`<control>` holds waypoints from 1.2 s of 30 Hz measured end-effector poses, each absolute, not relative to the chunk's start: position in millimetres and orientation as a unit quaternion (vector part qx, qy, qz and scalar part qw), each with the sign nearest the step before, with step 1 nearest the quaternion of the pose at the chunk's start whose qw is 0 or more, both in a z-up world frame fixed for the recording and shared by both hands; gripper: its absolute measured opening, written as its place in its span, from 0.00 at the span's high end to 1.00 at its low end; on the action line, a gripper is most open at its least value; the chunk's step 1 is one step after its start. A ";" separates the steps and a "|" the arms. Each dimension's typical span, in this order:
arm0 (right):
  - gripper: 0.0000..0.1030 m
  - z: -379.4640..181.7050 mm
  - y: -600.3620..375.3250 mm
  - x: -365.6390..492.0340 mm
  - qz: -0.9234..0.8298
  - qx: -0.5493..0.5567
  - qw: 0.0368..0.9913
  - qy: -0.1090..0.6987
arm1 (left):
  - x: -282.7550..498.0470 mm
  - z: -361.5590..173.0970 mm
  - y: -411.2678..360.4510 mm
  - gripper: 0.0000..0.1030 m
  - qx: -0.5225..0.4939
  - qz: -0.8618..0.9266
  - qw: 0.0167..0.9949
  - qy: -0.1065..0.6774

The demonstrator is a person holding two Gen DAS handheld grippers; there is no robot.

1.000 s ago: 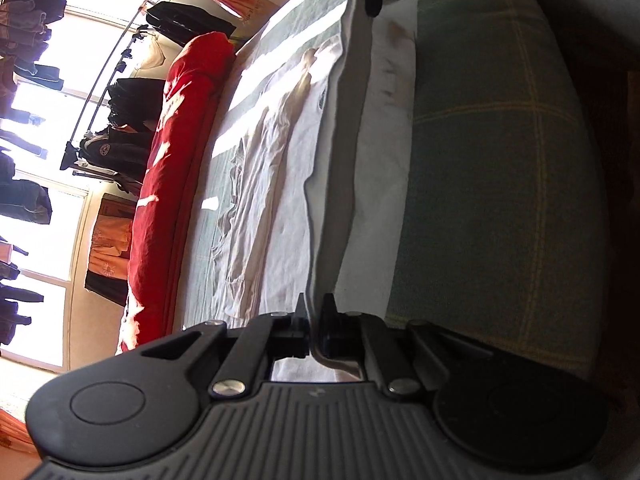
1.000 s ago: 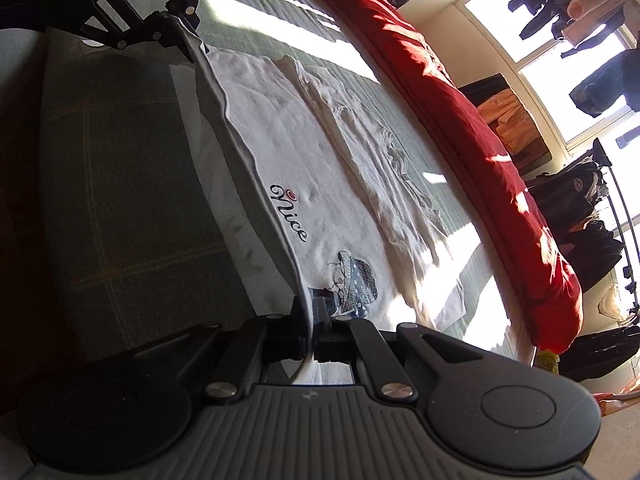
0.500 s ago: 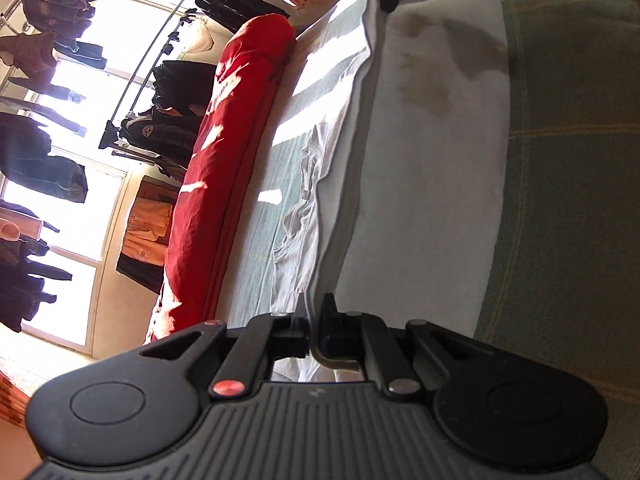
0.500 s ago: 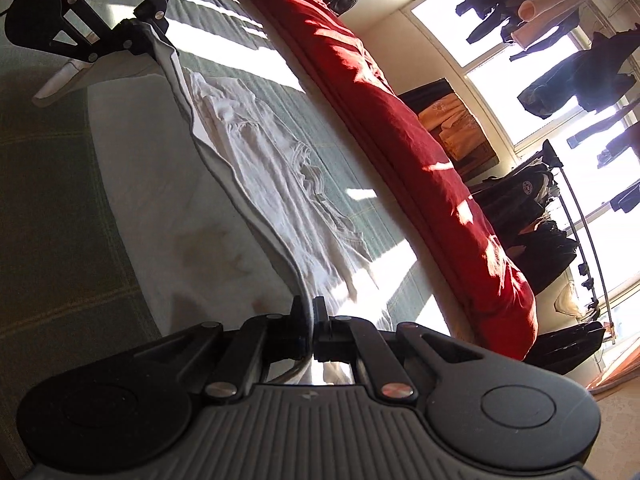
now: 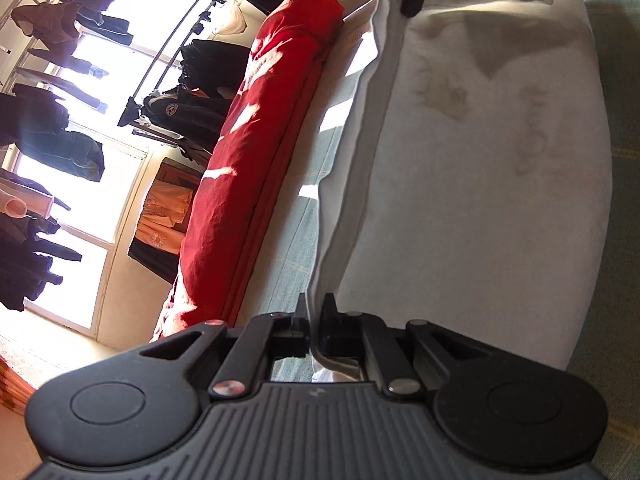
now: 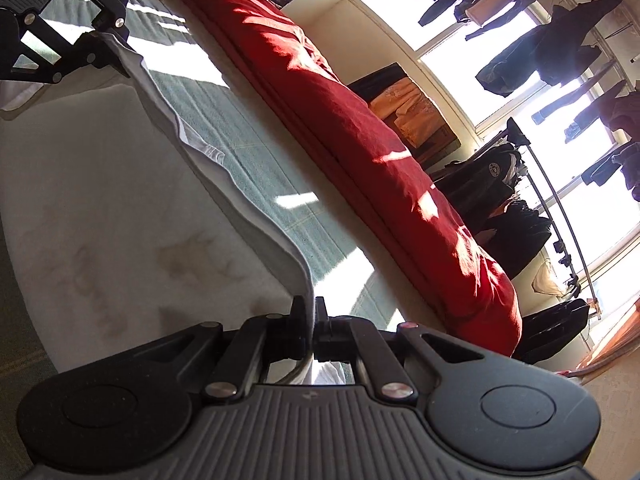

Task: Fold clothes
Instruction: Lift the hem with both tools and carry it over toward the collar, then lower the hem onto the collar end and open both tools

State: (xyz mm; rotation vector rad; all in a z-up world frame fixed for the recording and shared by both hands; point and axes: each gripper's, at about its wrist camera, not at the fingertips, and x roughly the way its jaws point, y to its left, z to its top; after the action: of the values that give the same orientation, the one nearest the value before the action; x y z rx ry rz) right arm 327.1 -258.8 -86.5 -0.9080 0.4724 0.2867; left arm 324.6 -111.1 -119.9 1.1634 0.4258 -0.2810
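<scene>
A white T-shirt point(image 5: 472, 184) lies on the green checked bedcover point(image 5: 296, 236), folded over so its print shows faintly through the cloth. My left gripper point(image 5: 315, 308) is shut on one end of its far edge. My right gripper point(image 6: 309, 310) is shut on the other end of that edge; the shirt point(image 6: 100, 200) stretches between them. The right gripper also shows at the top of the left wrist view point(image 5: 416, 0), and the left gripper at the top left of the right wrist view point(image 6: 108, 40).
A long red rolled duvet point(image 5: 256, 152) point(image 6: 360, 128) lies along the far side of the bed. Beyond it stand a clothes rack with dark garments point(image 5: 200, 104) point(image 6: 500, 200) and bright windows point(image 5: 72, 184).
Both grippers have carried the held shirt edge over toward the red duvet side. The printed front and the crumpled sleeves are now covered, and only the shirt's plain back shows.
</scene>
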 end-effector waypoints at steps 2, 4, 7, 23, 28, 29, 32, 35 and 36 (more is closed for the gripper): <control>0.97 -90.3 -258.4 341.3 0.134 -0.430 0.863 0.229 | 338.5 -122.8 -112.3 0.96 0.543 -0.132 0.804 0.204; 0.97 -95.3 -258.1 355.2 0.132 -0.427 0.864 0.234 | 348.8 -127.4 -113.3 0.96 0.542 -0.132 0.803 0.208; 0.97 -107.0 -256.8 371.9 0.132 -0.425 0.861 0.246 | 361.7 -137.0 -114.0 0.96 0.539 -0.137 0.801 0.220; 0.96 -164.1 -247.5 415.7 0.141 -0.428 0.849 0.275 | 398.0 -169.1 -104.5 0.86 0.486 -0.145 0.819 0.268; 0.72 -160.7 -248.3 417.1 0.139 -0.423 0.854 0.269 | 413.2 -151.7 -96.7 0.73 0.424 -0.138 0.844 0.297; 0.62 -157.0 -249.9 416.3 0.141 -0.416 0.857 0.268 | 414.4 -147.2 -94.0 0.69 0.412 -0.139 0.849 0.301; 0.52 -142.0 -256.9 411.0 0.155 -0.392 0.867 0.267 | 415.6 -131.0 -85.3 0.61 0.373 -0.143 0.864 0.307; 0.46 -121.6 -268.2 405.2 0.183 -0.347 0.879 0.273 | 416.1 -111.8 -75.4 0.55 0.325 -0.145 0.880 0.316; 0.45 -114.4 -273.0 402.9 0.190 -0.329 0.883 0.275 | 415.9 -105.4 -72.0 0.54 0.310 -0.146 0.884 0.318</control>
State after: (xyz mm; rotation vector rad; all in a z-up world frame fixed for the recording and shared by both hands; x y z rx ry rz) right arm 402.9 -273.0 -114.4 -0.6848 0.5728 0.3954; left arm 415.9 -72.0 -105.4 0.6460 0.6625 -0.3030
